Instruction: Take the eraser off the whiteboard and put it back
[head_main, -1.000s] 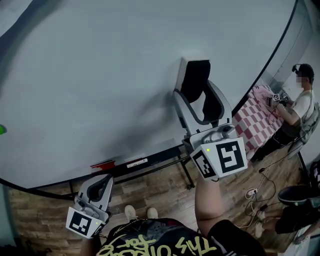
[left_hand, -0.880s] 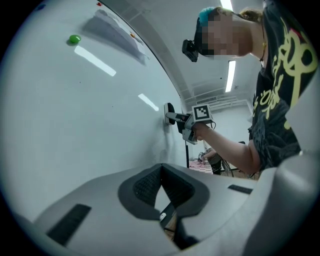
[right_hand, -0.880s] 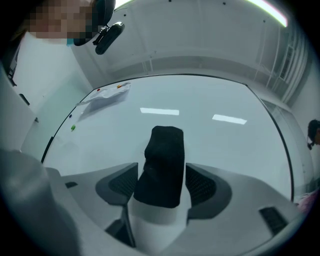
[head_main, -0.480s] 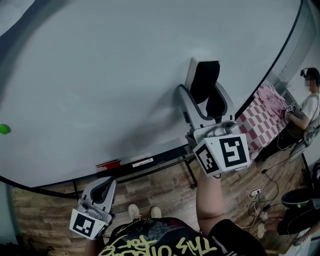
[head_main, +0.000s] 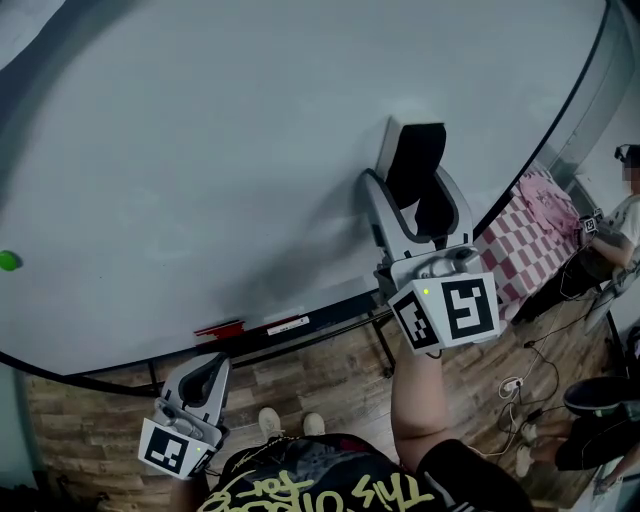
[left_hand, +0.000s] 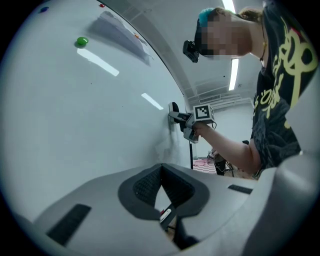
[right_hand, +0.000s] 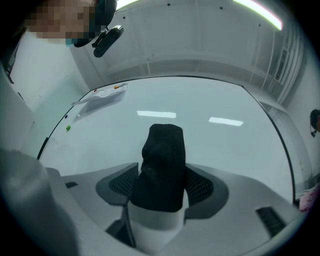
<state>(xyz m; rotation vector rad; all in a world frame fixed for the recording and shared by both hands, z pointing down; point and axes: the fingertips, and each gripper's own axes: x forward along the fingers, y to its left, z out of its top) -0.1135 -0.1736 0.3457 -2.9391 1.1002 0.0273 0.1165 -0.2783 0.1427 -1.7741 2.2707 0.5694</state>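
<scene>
**My right jaws hold the eraser up at the board**

The big white whiteboard fills most of what I see. My right gripper is lifted up to it. Its jaws squeeze the black felt eraser with a white back so it won't drop. The eraser is right by the board, but I cannot tell if it touches. My left gripper hangs low, jaws pressed together on nothing, because I think one hand is enough. A small round green magnet sits far left.
</scene>
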